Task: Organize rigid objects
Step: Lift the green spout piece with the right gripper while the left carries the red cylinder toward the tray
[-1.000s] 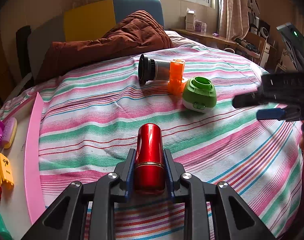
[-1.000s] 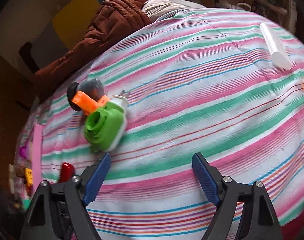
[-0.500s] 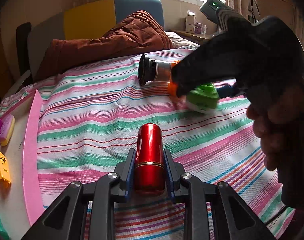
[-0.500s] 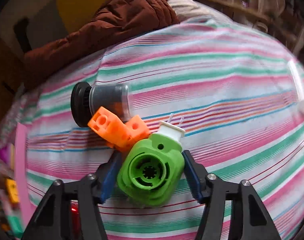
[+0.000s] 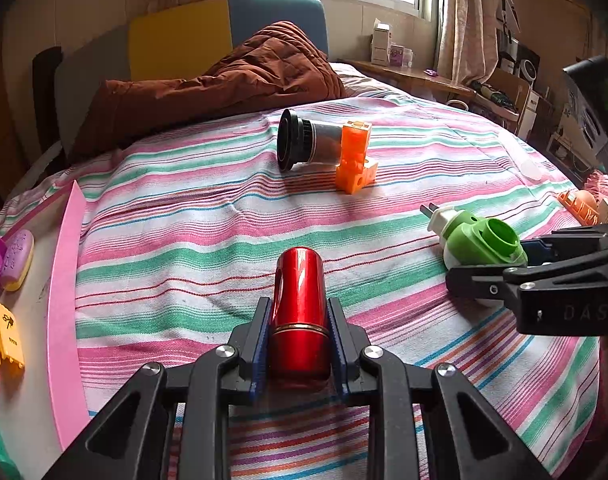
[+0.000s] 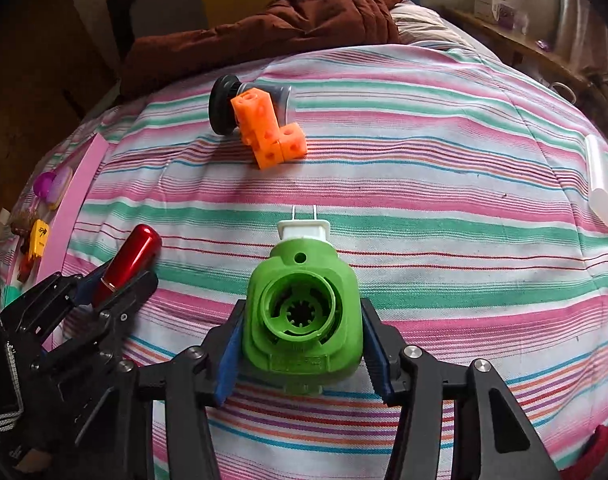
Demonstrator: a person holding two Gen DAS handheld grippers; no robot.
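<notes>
My left gripper (image 5: pixel 299 306) is shut on a shiny red metal tube (image 5: pixel 299 276) that rests on the striped bedspread (image 5: pixel 183 240); the right wrist view shows the pair at lower left, gripper (image 6: pixel 115 276) and tube (image 6: pixel 137 248). My right gripper (image 6: pixel 301 312) has a green plug-in device (image 6: pixel 304 264) with a white two-pin plug between its blue pads. Its jaws are closing and the pads press on the device's sides. From the left wrist view the device (image 5: pixel 480 240) sits at the right. Further back lie an orange block (image 6: pixel 265 132) and a black-capped clear jar (image 6: pixel 223 104).
A pink board (image 5: pixel 65 300) edges the bed on the left, with yellow (image 5: pixel 5 336) and purple (image 5: pixel 7 256) toys beyond it. A brown quilt (image 5: pixel 223 80) is heaped at the head. A white tube (image 6: pixel 598 180) lies far right, an orange piece (image 5: pixel 580 204) near the right edge.
My right gripper came in over the green plug-in device, closed around it and drew it away from the orange block, toward the near right. The left gripper stayed still.
</notes>
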